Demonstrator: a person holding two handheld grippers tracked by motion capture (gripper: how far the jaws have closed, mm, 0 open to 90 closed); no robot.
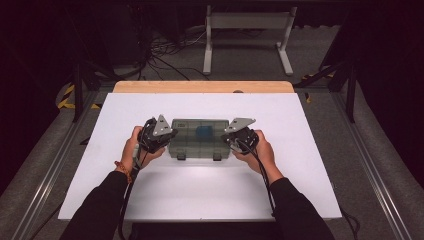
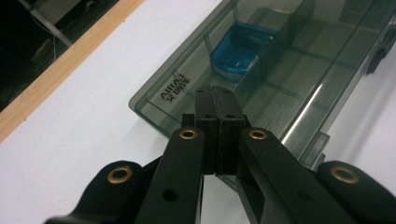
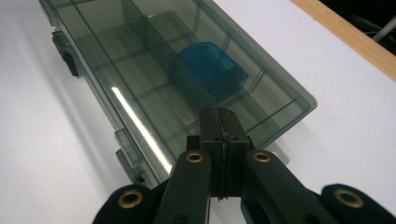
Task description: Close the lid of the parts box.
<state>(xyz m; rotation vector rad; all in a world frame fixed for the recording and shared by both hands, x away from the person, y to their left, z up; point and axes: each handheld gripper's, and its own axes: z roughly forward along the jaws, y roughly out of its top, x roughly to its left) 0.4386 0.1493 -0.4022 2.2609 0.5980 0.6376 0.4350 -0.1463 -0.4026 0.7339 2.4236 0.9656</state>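
Observation:
A smoky see-through plastic organiser box [image 1: 199,138] lies with its lid down in the middle of the white table, two latches on its near side. Inside it sits a blue cup-like piece [image 1: 204,131] [image 2: 238,51] [image 3: 210,65] among dividers. My left gripper [image 1: 167,136] [image 2: 215,95] is at the box's left end, jaws shut with nothing between them, tips over the lid's corner. At the right end is my right gripper [image 1: 229,138] [image 3: 219,116], jaws likewise shut and empty, tips above the lid. Whether either tip touches the lid I cannot tell.
The white table top [image 1: 200,190] has a wooden strip [image 1: 202,86] along its far edge. Beyond it stand a white metal frame [image 1: 247,35] and floor cables [image 1: 165,50]. Metal rails [image 1: 380,180] run along both sides of the table.

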